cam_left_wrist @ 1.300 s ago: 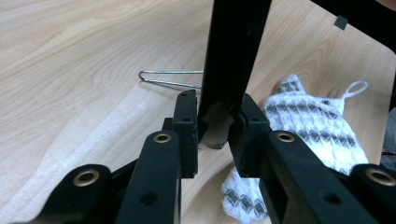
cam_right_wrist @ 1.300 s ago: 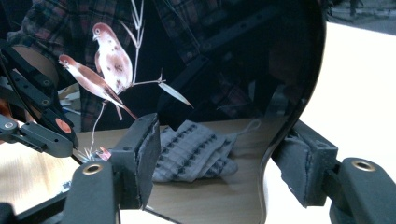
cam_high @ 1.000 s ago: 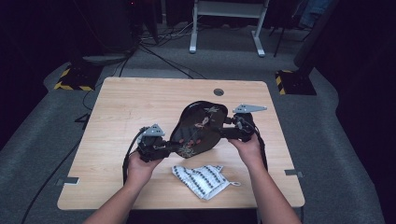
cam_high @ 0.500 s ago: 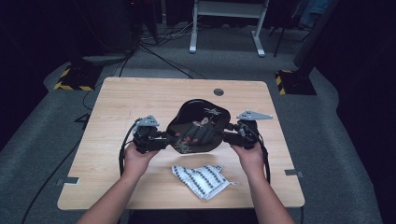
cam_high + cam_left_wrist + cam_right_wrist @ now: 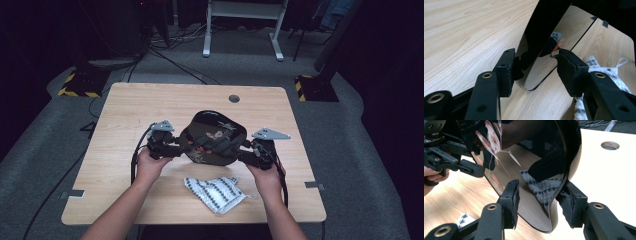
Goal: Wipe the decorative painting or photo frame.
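Observation:
A glossy black plate (image 5: 215,137) painted with birds and flowers sits between both grippers over the middle of the wooden table (image 5: 150,105). My left gripper (image 5: 182,150) has the plate's left rim (image 5: 541,37) between its jaws. Those jaws have just been opening: one pad (image 5: 509,72) touches the plate's back and the other stands clear of it. My right gripper (image 5: 242,150) straddles the right rim (image 5: 529,157). Its jaws have just been closing, with the outer pad (image 5: 566,205) against the rim and the inner pad a little off the glossy face.
A crumpled black-and-white patterned cloth (image 5: 215,192) lies near the front edge, just below the plate. A round cable hole (image 5: 234,98) sits at the back of the table. Dark floor, cables and a white stand's feet (image 5: 240,50) lie beyond.
The left hand has moved away from the person and the right hand nearer, so both grippers now sit level and the plate lies straight across the table.

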The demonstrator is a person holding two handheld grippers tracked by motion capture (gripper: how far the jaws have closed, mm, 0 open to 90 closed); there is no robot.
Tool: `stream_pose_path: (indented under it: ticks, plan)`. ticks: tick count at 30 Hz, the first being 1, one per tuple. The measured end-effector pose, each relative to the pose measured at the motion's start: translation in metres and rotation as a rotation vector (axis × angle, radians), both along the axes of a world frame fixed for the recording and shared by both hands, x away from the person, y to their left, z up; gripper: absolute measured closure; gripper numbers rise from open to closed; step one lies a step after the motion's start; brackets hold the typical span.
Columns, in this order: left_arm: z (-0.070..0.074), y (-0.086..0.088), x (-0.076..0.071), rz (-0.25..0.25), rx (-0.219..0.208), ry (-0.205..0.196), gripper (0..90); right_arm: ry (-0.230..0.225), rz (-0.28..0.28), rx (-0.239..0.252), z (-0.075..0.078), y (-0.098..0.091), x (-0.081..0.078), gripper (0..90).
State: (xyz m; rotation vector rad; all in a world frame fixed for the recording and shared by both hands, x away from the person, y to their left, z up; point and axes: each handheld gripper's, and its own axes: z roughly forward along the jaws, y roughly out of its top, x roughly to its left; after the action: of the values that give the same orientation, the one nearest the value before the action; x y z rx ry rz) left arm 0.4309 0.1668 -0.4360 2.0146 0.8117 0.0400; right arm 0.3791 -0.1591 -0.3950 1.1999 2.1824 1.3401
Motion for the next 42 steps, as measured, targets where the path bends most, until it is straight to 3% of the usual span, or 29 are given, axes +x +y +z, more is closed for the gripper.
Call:
stream_pose_path:
  ticks: [6, 13, 16, 21, 25, 28, 32, 34, 40, 42]
  plan:
    - [-0.006, 0.0, 0.009, 0.005, -0.047, 0.013, 45.8, 0.023, -0.003, 0.009, -0.002, -0.002, -0.002, 52.3]
    - [-0.007, 0.0, 0.012, 0.032, -0.061, 0.016, 41.5, 0.031, 0.011, 0.043, -0.005, 0.0, -0.001, 47.9]
    - [-0.005, 0.002, 0.009, 0.064, -0.041, -0.017, 37.0, 0.026, 0.023, 0.049, -0.004, -0.001, 0.002, 44.4]
    - [0.0, 0.006, 0.001, 0.069, -0.031, -0.046, 32.9, -0.006, 0.023, 0.04, -0.002, 0.001, 0.004, 42.8]
    - [0.009, 0.015, -0.017, 0.088, 0.01, -0.074, 30.1, -0.019, 0.04, 0.031, 0.0, 0.001, 0.009, 37.6]
    - [0.019, 0.019, -0.038, 0.115, -0.001, -0.106, 30.1, -0.037, 0.05, 0.024, 0.001, -0.002, 0.01, 35.3]
    - [0.026, 0.017, -0.061, 0.116, -0.01, -0.113, 31.9, -0.045, 0.055, 0.007, 0.002, -0.011, 0.013, 35.2]
    - [0.023, 0.006, -0.072, 0.093, 0.003, -0.081, 32.2, -0.024, 0.039, 0.049, 0.0, -0.024, 0.016, 34.6]
    - [0.012, -0.012, -0.078, 0.044, 0.006, -0.032, 32.1, -0.031, 0.053, 0.04, 0.001, -0.023, 0.015, 34.4]
    - [0.006, -0.018, -0.081, 0.021, 0.026, -0.021, 32.5, -0.033, 0.053, 0.042, 0.001, -0.024, 0.016, 34.4]
